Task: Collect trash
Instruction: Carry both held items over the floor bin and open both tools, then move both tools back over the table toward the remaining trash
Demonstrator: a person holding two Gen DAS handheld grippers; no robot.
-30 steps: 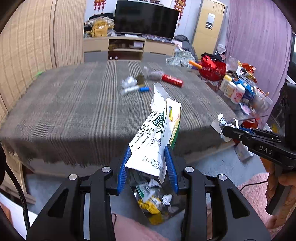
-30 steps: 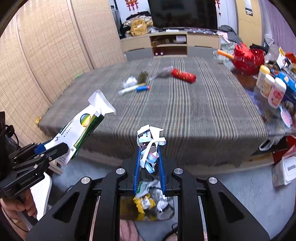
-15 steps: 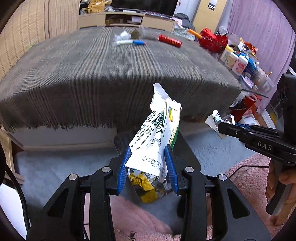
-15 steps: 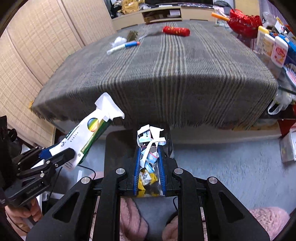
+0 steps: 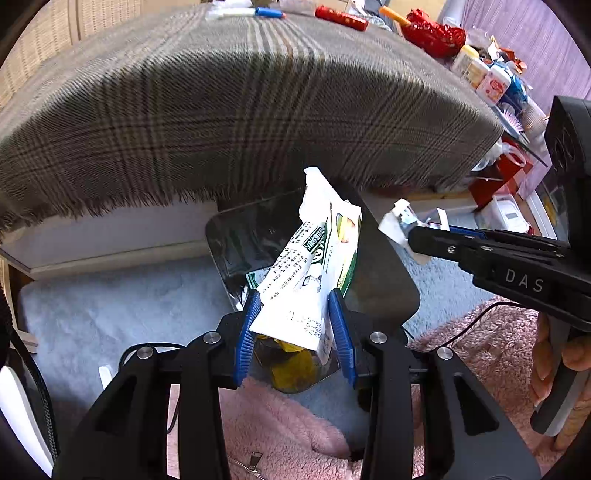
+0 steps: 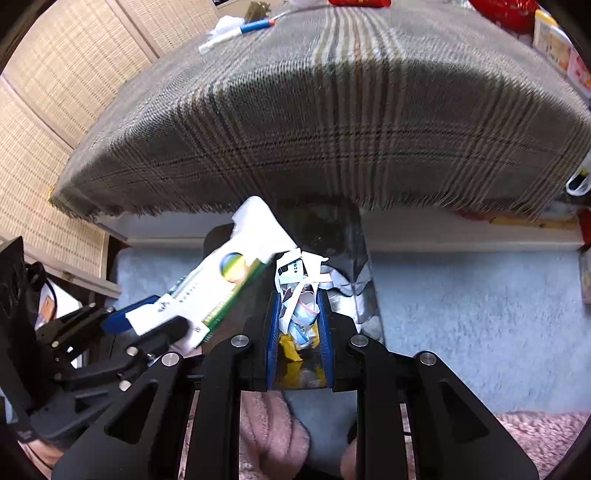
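My left gripper [image 5: 295, 314] is shut on a flattened white and green carton [image 5: 314, 269] and holds it over the open black trash bin [image 5: 236, 236] on the floor. The bin holds yellow and white trash [image 5: 291, 362]. My right gripper [image 6: 298, 317] is shut on a crumpled white paper scrap [image 6: 299, 273], also above the bin [image 6: 351, 258]. The right gripper shows at the right of the left wrist view [image 5: 410, 236] with the scrap [image 5: 397, 221]. The left gripper [image 6: 147, 325] and its carton [image 6: 221, 280] show at the left of the right wrist view.
The plaid-covered table [image 5: 221, 92] stands just beyond the bin, with a pen [image 5: 255, 13], a red wrapper [image 5: 341, 18] and white paper [image 6: 225, 24] at its far side. Bottles [image 5: 487, 81] crowd the right. Pale blue carpet [image 6: 480, 314] surrounds the bin.
Both grippers have dropped from table height and tilted down over the bin, still holding the carton and the paper scrap. The bin now fills the middle of both views.
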